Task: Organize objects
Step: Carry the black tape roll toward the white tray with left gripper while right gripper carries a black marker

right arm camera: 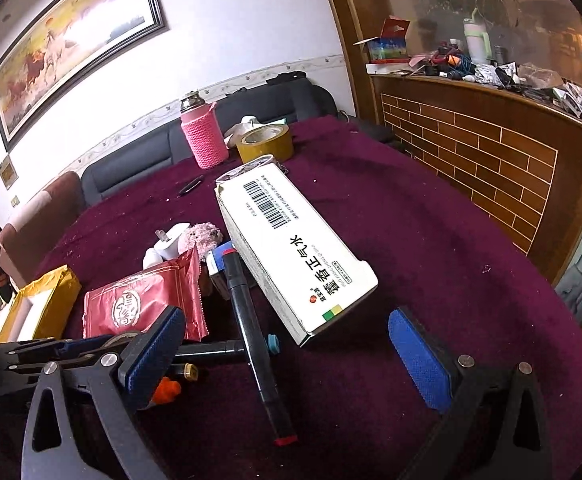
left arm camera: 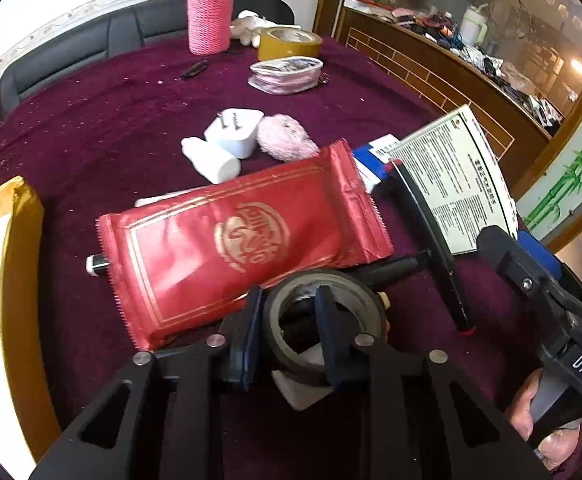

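Observation:
My left gripper is shut on the rim of a black tape roll, one finger outside it and one inside its hole, just in front of a red foil packet. My right gripper is open and empty, its blue pads either side of a black marker with a red cap and the near end of a white medicine box. The right gripper shows in the left wrist view at the right edge. The box and marker show there too.
On the purple tablecloth lie a white charger, a white bottle, a pink pompom, a clear pouch, a yellow tape roll, a pink-sleeved flask and a yellow box. A cluttered wooden counter stands at the right.

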`<action>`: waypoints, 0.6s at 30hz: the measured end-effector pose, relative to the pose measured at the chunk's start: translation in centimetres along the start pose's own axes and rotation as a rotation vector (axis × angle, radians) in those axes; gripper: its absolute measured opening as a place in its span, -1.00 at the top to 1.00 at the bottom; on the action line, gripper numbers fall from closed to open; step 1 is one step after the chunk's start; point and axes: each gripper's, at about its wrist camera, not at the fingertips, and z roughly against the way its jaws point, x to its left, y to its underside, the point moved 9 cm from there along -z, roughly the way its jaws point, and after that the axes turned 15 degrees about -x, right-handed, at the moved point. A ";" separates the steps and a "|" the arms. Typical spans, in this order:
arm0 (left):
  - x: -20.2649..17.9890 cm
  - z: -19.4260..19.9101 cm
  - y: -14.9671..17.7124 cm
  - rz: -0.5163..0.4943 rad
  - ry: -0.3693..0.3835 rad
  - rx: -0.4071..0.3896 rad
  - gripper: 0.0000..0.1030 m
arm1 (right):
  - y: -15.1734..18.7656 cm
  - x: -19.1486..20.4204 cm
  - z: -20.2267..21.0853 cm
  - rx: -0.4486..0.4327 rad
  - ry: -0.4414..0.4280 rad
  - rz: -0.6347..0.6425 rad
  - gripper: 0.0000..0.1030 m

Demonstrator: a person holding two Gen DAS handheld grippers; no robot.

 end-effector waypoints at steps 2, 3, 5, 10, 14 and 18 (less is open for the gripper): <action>-0.4 0.0 0.0 -0.009 -0.002 -0.009 0.53 | 0.0 0.0 0.0 0.001 -0.001 0.005 -1.00; -0.4 -0.1 -0.1 -0.005 0.000 -0.008 0.53 | 0.0 0.0 0.0 0.001 0.000 0.006 -1.00; -0.7 0.0 0.0 0.007 0.010 -0.009 0.54 | -0.1 -0.1 0.0 0.002 0.000 0.007 -1.00; -1.0 1.3 -0.7 0.026 0.037 -0.067 0.80 | 0.0 -0.2 -0.1 0.010 0.006 0.006 -1.00; 0.5 4.8 -1.6 0.106 0.062 -0.159 0.81 | 0.1 -0.4 -0.3 0.020 0.010 0.006 -1.00; 2.5 9.2 -1.7 0.147 0.047 -0.251 0.81 | 0.2 -0.6 -0.4 0.029 0.018 0.007 -1.00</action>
